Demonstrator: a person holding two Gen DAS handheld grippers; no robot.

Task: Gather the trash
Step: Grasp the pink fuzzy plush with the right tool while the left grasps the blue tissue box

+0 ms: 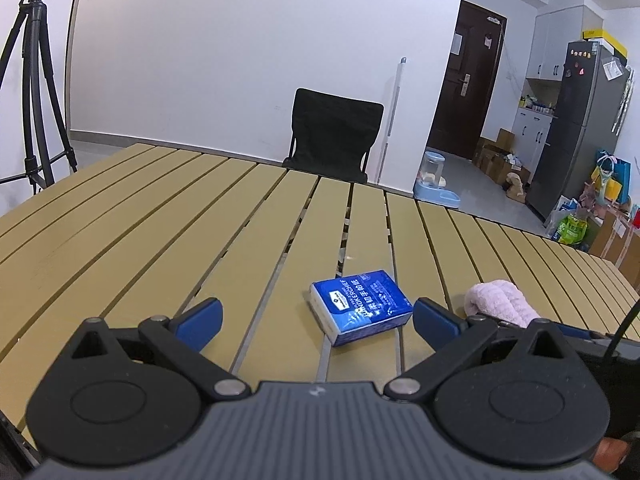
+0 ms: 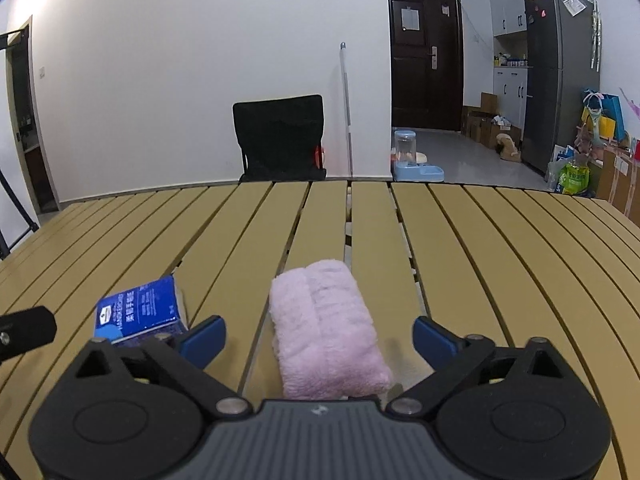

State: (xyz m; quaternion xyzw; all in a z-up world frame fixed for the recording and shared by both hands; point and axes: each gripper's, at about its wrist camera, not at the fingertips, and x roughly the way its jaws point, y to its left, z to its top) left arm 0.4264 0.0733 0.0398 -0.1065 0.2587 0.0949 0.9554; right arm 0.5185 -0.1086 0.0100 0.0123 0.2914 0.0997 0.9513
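Left gripper (image 1: 316,320): lower middle of the left wrist view, tilted down, blue fingers (image 1: 200,318) spread wide.
Right gripper (image 2: 318,338): lower middle of the right wrist view, tilted down, jaws wide apart, pads (image 2: 434,338) pressing on nothing.
Hand (image 1: 612,454): a small part shows at the lower right corner of the left wrist view, perhaps a finger.

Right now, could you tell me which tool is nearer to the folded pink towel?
Right. The right tool is open with the pink towel lying between its fingers. The left tool is lined up on the blue tissue pack, with the towel off to its right.
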